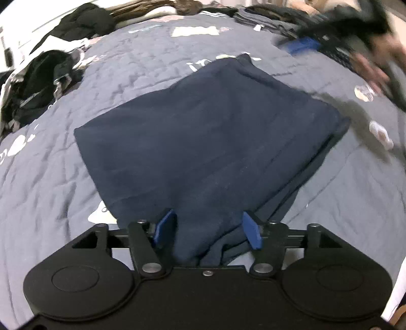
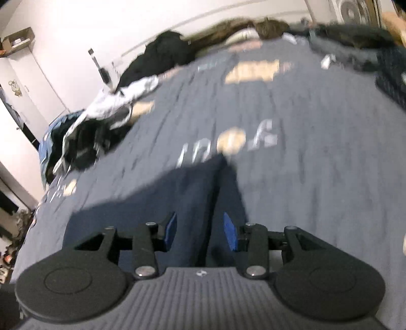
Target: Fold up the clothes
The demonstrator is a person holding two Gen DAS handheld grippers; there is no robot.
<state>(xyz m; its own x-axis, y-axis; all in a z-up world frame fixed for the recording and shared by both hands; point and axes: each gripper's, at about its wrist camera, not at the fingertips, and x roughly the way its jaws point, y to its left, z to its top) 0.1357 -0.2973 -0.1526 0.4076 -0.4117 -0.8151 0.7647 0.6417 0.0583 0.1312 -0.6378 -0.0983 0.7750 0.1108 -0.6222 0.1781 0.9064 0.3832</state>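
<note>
A navy garment [image 1: 203, 132] lies folded in a rough rectangle on the grey-blue bedspread [image 1: 132, 68]. Its near corner is bunched between the blue pads [image 1: 165, 227] of my left gripper [image 1: 208, 229], which stands open with the pads apart. The right gripper [image 1: 304, 45] shows as a blur above the bed at the upper right, beyond the garment's far corner, with a person's hand [image 1: 368, 66] behind it. In the right wrist view my right gripper [image 2: 200, 229] is open above the navy garment [image 2: 192, 198], and the cloth lies below the fingers, not pinched.
Loose dark and white clothes are heaped along the bed's left side [image 1: 38, 86] [image 2: 83, 137]. A black pile [image 1: 83, 22] and a stack of folded grey clothes [image 1: 266, 17] sit at the far edge. A white wall and door [image 2: 30, 83] stand beyond the bed.
</note>
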